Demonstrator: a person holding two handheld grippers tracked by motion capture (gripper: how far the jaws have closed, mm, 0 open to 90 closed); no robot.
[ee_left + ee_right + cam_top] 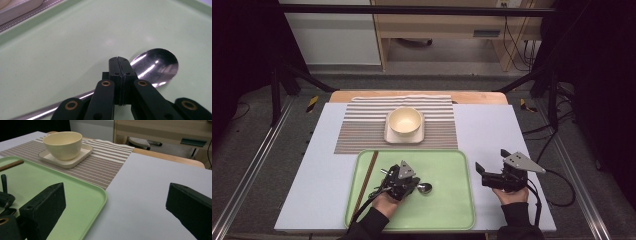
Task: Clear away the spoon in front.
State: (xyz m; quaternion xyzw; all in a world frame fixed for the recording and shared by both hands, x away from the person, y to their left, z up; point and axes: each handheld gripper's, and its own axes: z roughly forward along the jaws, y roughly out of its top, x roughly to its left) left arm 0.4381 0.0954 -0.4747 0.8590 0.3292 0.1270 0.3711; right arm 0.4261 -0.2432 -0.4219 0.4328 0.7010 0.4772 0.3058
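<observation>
The jaws of your left gripper (119, 61) are closed on the neck of the spoon (156, 66), which lies on the green tray (452, 200). Lift straight and slowly, keeping it level. Right gripper (493, 161) waits wide open, empty.

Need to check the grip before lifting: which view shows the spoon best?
The left gripper view: the spoon lies close up on the green tray, with the left gripper shut over its neck. The high view shows just its small bowl beside the gripper.
</observation>
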